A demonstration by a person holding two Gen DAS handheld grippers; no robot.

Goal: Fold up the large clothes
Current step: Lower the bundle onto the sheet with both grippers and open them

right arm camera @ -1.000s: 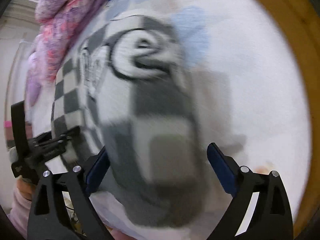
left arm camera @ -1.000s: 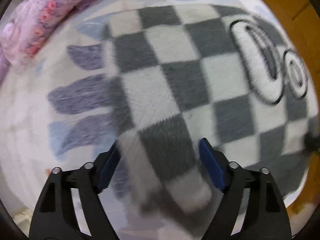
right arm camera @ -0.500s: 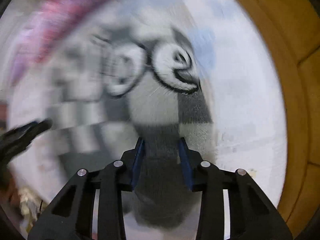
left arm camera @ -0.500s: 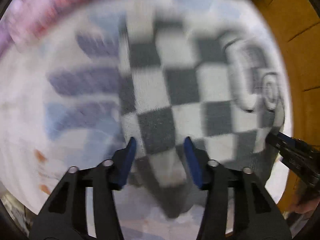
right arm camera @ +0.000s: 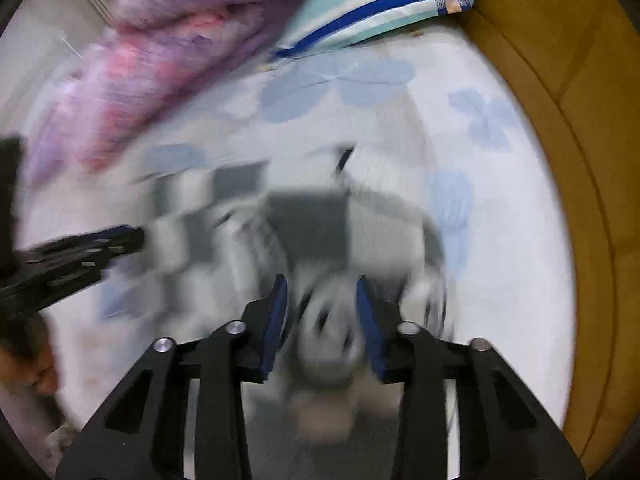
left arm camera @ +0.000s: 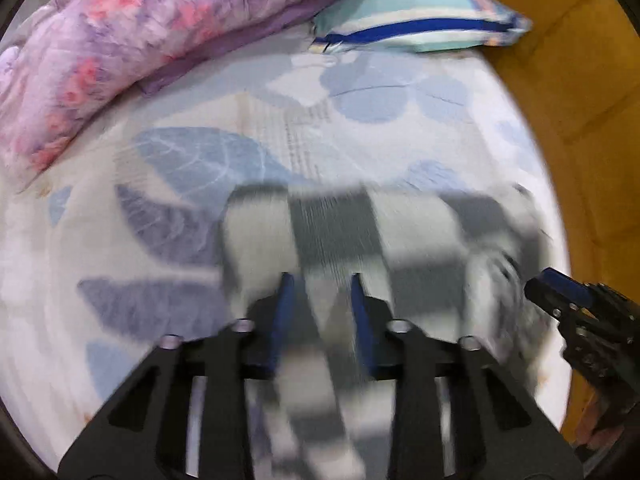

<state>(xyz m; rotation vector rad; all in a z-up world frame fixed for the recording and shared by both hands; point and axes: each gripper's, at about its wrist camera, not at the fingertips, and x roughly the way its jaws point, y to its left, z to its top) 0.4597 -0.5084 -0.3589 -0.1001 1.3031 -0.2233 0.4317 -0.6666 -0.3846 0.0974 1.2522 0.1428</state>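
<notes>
A grey-and-white checkered fleece garment [left arm camera: 360, 232] lies on the bed, blurred by motion. My left gripper [left arm camera: 320, 284] is shut on its near edge, with cloth bunched between the blue pads. My right gripper [right arm camera: 322, 288] is shut on the garment's [right arm camera: 304, 224] other near edge, by the black-outlined eye print. Each gripper shows in the other's view: the right one at the right edge of the left wrist view [left arm camera: 560, 292], the left one at the left of the right wrist view [right arm camera: 100, 244]. The cloth hangs lifted between them.
The bed sheet [left arm camera: 200, 160] is white with blue leaf prints. A pink-purple quilt [left arm camera: 120, 32] lies bunched at the back left. A light blue striped pillow [left arm camera: 420, 12] lies at the back. A mustard padded bed frame [left arm camera: 580, 80] curves along the right.
Both grippers closed on the garment's near edge, then pulled back and up. The garment now looks smaller and farther away, and the quilt and pillow have come into view.
</notes>
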